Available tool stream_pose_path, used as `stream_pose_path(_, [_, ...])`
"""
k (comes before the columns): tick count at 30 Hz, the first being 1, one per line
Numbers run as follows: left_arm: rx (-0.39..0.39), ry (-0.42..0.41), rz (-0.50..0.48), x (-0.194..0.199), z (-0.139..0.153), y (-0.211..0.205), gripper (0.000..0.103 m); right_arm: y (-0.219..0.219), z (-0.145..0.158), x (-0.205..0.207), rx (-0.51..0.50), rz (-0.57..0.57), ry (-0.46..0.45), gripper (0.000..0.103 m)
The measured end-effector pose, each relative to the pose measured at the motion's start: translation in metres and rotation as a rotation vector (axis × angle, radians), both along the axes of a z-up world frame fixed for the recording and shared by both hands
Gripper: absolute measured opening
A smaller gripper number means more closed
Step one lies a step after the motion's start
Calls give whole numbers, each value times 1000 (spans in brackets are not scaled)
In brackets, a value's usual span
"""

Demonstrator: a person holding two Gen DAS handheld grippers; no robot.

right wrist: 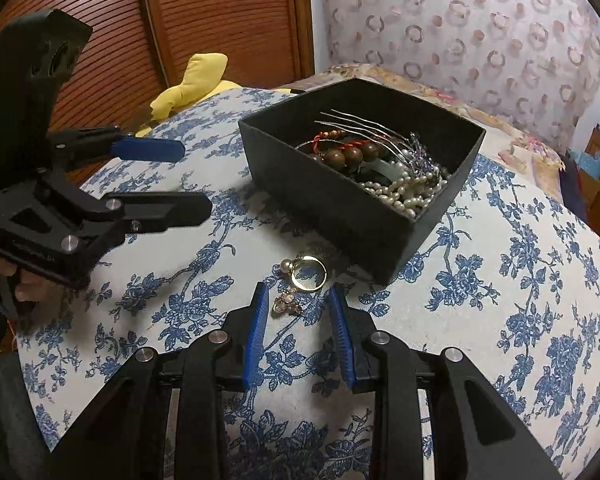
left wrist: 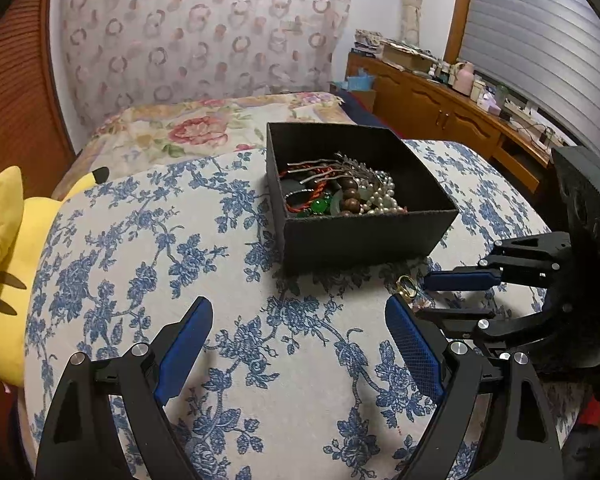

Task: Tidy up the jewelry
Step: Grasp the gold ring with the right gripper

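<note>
So the loose bits left on the cloth are a gold ring (right wrist: 309,273), a small pearl piece (right wrist: 286,267) touching its left edge, and a little gold charm or earring (right wrist: 286,307) just below them, hard to tell which. All three sit on the blue floral cloth (right wrist: 500,320) right beside the near corner of the black box (right wrist: 340,216), touching nothing but each other and the fabric.

The box itself looks like most of the job is already done. It's got a pile in it: white pearl strands (right wrist: 404,196), brown wooden beads (right wrist: 342,157), a red cord (right wrist: 336,138), a silver hair comb (right wrist: 364,128), and from the left wrist view a green stone (left wrist: 320,207) too. It's all just heaped, no compartments that I can see.

The right gripper (right wrist: 298,304) is pointing down at the little pile, jaws partly open with nothing in them. The charm lies between the blue pads (right wrist: 258,328), and the ring is just past the tips. The pads aren't pressing on anything yet.

The left gripper (left wrist: 300,320) hangs off to the side over bare cloth, jaws spread wide and empty.

My read: nearly finished, three small pieces left to go into the box, and the charm or ring looks like the next pick. Thin flat stuff on soft fabric, so could be a fiddly pinch.
</note>
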State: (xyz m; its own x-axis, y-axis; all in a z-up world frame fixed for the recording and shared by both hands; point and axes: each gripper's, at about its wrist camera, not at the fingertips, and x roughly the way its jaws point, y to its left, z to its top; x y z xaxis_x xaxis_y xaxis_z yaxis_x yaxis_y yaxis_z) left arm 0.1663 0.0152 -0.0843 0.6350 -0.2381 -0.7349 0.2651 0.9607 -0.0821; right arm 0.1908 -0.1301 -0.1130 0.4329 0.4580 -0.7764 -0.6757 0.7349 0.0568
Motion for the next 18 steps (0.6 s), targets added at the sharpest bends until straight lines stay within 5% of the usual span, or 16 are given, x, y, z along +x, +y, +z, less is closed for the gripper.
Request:
stream_pose_path(4, [-3, 12, -4, 1, -4, -4, 85, -1, -1, -1, -25, 6, -22, 18])
stream_pose_path(5, [-3, 13, -6, 1, -5, -5, 85, -4, -1, -1, -18, 9, -13, 6])
stream_pose_path(18, [19, 37, -97, 9, -11, -46, 85, -55, 9, -5, 51, -71, -16, 6])
